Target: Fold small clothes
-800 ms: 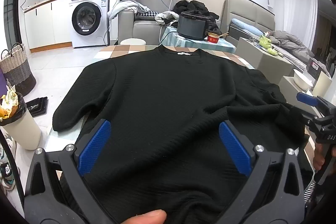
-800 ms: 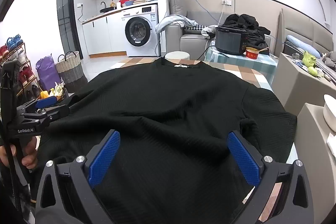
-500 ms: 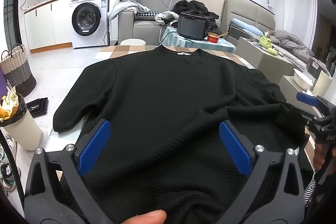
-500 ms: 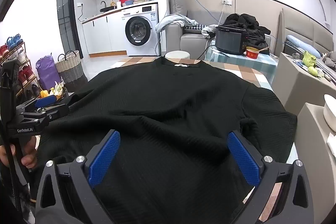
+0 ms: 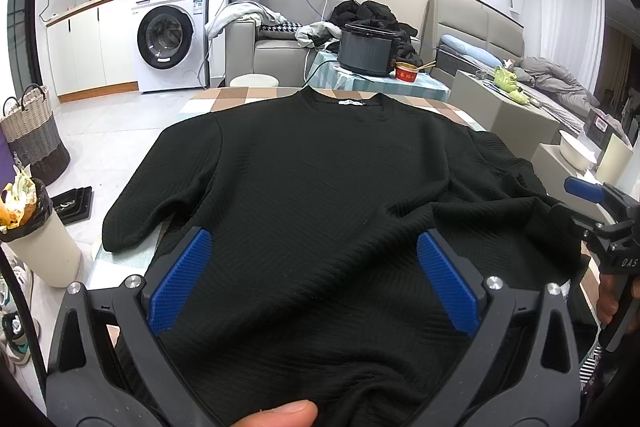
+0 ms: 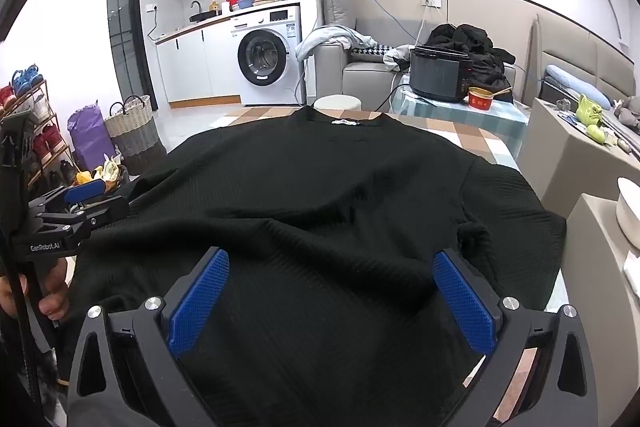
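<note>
Checkered tabletop point(image 5: 256, 95) carries a black top point(image 5: 320, 187) spread flat, collar at the far edge; in the left wrist view the left hand-held gripper point(image 5: 314, 279) hovers over its near hem, jaws wide apart and empty. From the right wrist, the right hand-held gripper point(image 6: 330, 295) hangs likewise, jaws spread above rumpled cloth near the top's point(image 6: 320, 195) right sleeve.

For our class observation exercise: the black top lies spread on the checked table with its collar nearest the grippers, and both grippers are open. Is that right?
One detail is wrong. The black top lies on the checked table with its collar at the far edge; the hem is nearest. The left wrist view shows this. The left gripper and right gripper are open.
</note>
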